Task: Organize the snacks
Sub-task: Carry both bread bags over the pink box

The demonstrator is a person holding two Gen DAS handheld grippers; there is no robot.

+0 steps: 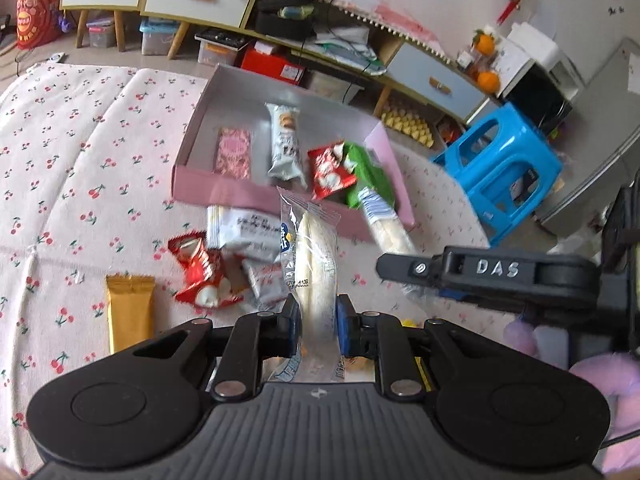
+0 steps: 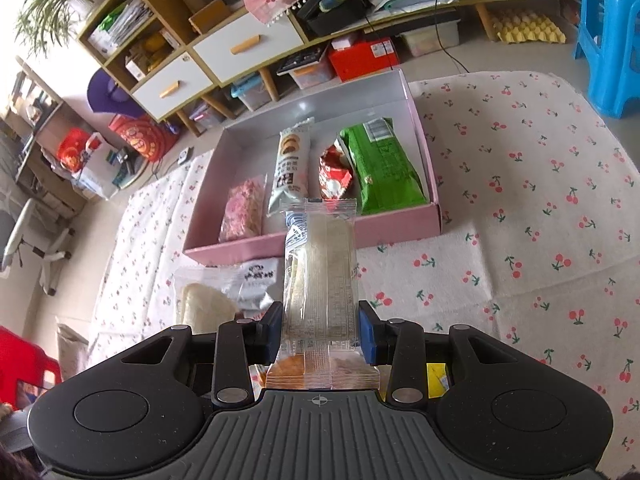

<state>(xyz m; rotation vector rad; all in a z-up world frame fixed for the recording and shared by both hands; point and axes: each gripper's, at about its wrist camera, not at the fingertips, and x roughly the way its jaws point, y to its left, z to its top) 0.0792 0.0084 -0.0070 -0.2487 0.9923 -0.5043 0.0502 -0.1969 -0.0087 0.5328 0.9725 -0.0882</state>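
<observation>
On the left, on the cherry-print cloth [image 1: 80,152] over the worktop, a gold bar packet [image 1: 130,312] is seen lying flat, with a red sweet packet [image 1: 202,276] and white sachets [image 1: 244,232] piled just beside it, near the front wall of the pink box [image 1: 224,192]. The left tool [image 1: 316,320] is clenched on a clear-wrapped pale bun [image 1: 314,264], which is held off the cloth and stands up along the fingers. Inside the box, from left to right, a pink patterned bar [image 2: 244,210], a tall white biscuit pack [image 2: 290,168], a small red packet [image 2: 334,176] and a green packet [image 2: 382,168] are laid side by side. The right tool [image 2: 320,328] is closed on a clear-wrapped wafer pack [image 2: 320,276], gripped across its width and pointing toward the box's front edge; free floor is visible in the box behind the packed row. The step in hand is judged to be the carry: both items are lifted and not yet over the box. For the next move, each item must be brought across the front wall, lowered onto free floor clear of the packed snacks, and only then released. The two tools are close together, so placement in turn is advised. Loose snacks remain on the cloth to be collected afterwards.
</observation>
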